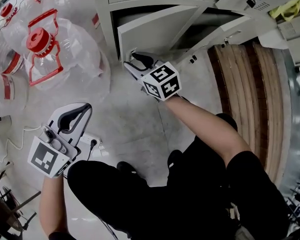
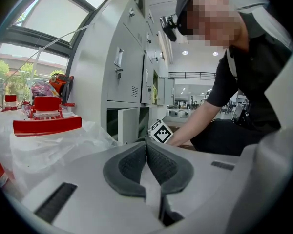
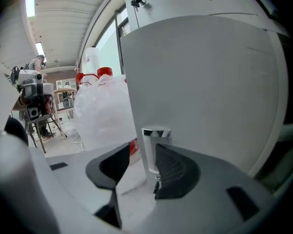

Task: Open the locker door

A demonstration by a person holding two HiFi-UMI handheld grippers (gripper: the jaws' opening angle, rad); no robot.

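Observation:
The grey locker door [image 1: 140, 31] of the lowest compartment stands ajar, swung out toward me; the left gripper view shows the door [image 2: 128, 124] far off. A chrome knob [image 3: 155, 147] sits at its free edge. My right gripper [image 1: 131, 60] is at that edge, and its jaws stand open around the knob [image 3: 141, 152]: the right pad lies close beside the knob, the left pad is clearly apart. My left gripper [image 1: 84, 110] hangs low at the left, away from the locker, shut with its pads [image 2: 146, 150] together and nothing between them.
Large water jugs [image 1: 40, 44] with red caps, wrapped in clear plastic, stand on the floor left of the locker. A white power strip [image 1: 90, 141] lies by my left gripper. Wooden slats [image 1: 245, 84] lie at the right. My crouched legs fill the bottom.

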